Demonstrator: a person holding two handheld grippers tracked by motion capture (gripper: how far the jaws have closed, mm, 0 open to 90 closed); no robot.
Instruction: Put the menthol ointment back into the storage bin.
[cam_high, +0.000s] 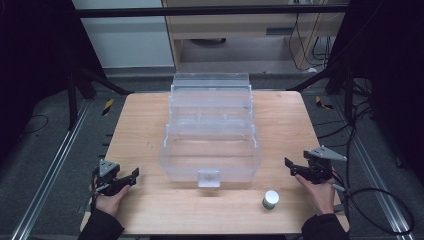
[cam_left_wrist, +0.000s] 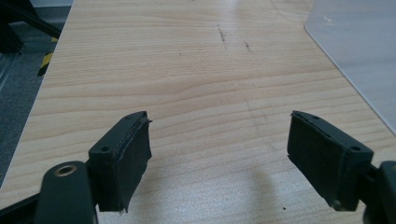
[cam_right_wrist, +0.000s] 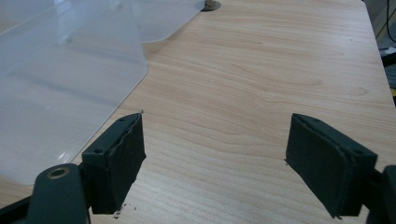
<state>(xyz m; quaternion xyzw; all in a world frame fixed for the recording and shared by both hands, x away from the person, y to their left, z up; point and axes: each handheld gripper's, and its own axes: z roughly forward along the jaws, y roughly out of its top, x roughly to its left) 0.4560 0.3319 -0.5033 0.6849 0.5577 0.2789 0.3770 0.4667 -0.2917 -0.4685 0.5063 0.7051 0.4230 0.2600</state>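
- The clear box (cam_high: 210, 145) is see-through and glary; whether anything lies inside is hard to tell.
- Left gripper (cam_left_wrist: 219, 154): jaws spread wide, nothing between them, over bare table (cam_left_wrist: 187, 70) left of the box.
- Right gripper (cam_right_wrist: 215, 158): jaws spread, holding nothing, right of the box.
- A small white-capped jar (cam_high: 270, 199) stands near the table's front edge, between box and right gripper, touching neither.
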